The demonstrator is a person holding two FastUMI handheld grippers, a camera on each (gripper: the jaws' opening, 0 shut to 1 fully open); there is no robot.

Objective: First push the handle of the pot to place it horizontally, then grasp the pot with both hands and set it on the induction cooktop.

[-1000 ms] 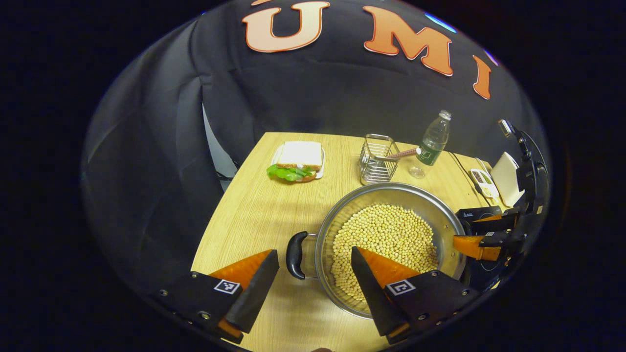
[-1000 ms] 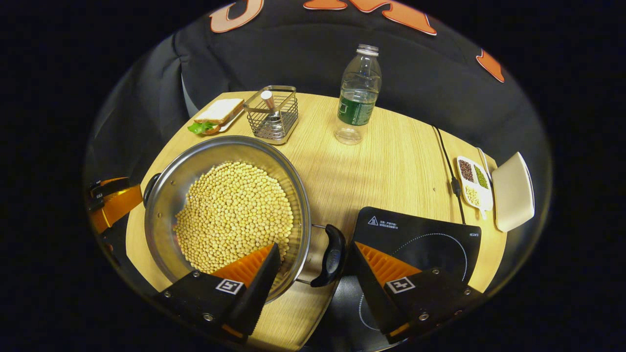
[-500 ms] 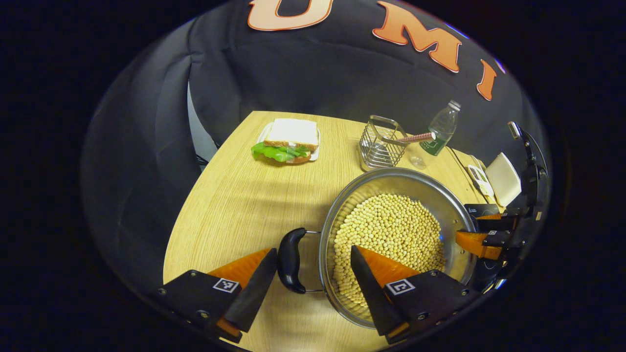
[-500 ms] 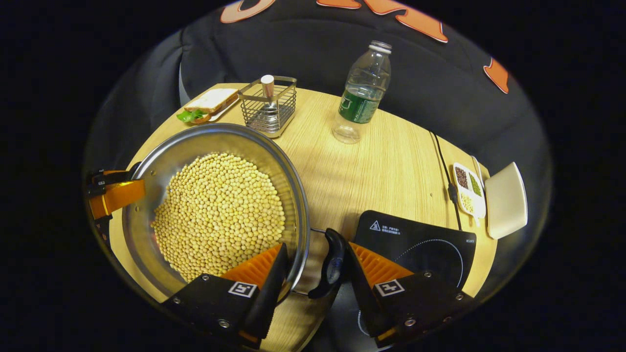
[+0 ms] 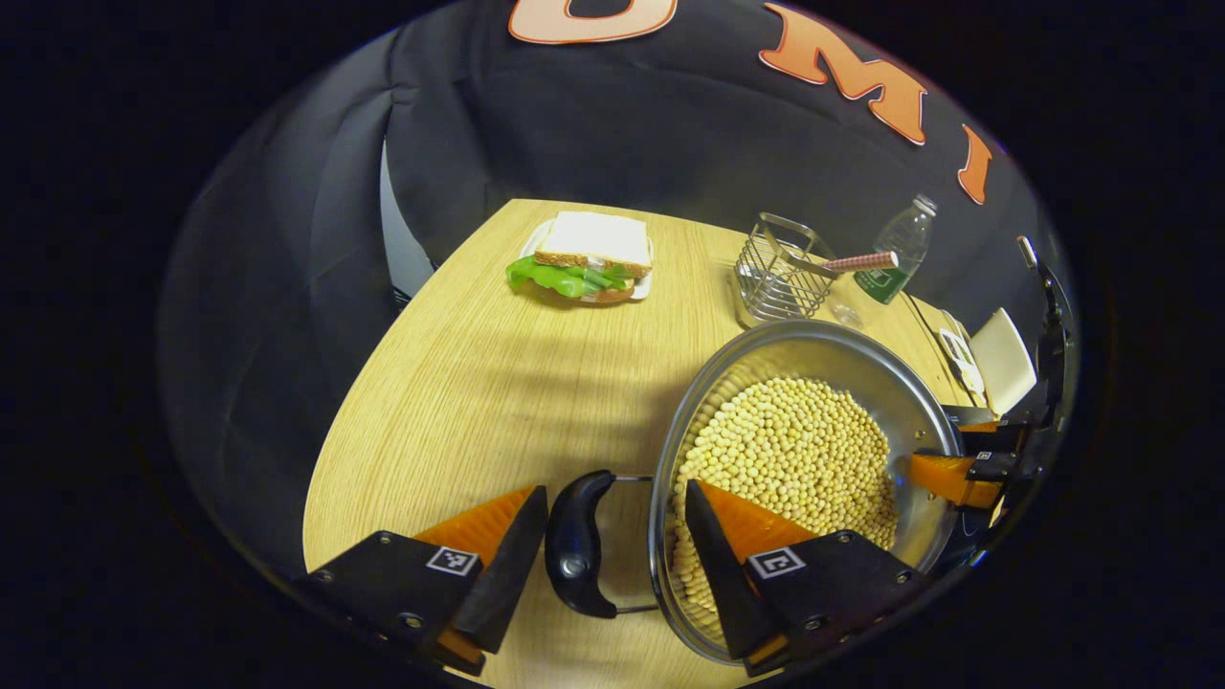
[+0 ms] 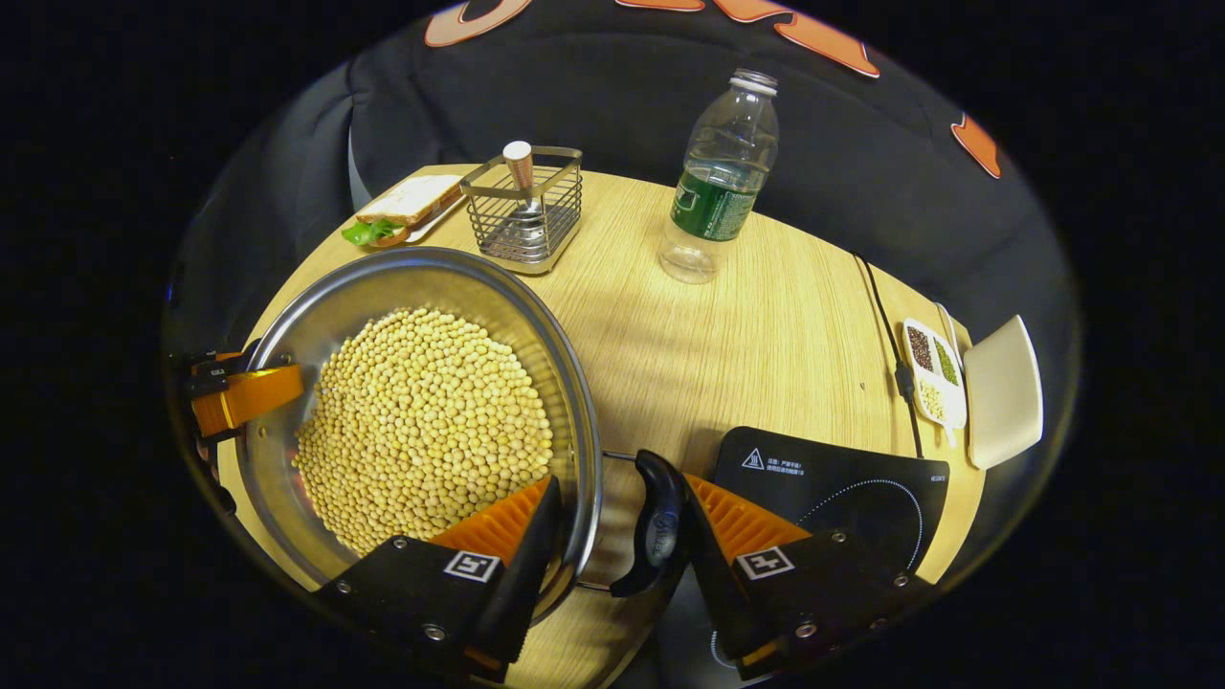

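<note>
On wooden table [image 6: 766, 325] (dark booth) | pot [image 6: 421, 421] | left claw [image 5: 612, 565], right claw [image 6: 617, 550]: spread, straddling handles

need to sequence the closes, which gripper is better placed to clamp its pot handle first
Right. The right gripper has one finger touching its handle; the left gripper's handle sits with gaps both sides.

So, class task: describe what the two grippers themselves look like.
The left gripper and right gripper match: two tapered, wedge-shaped fingers with ribbed inner faces, each on a block bearing a square black-and-white marker and small screws.
</note>
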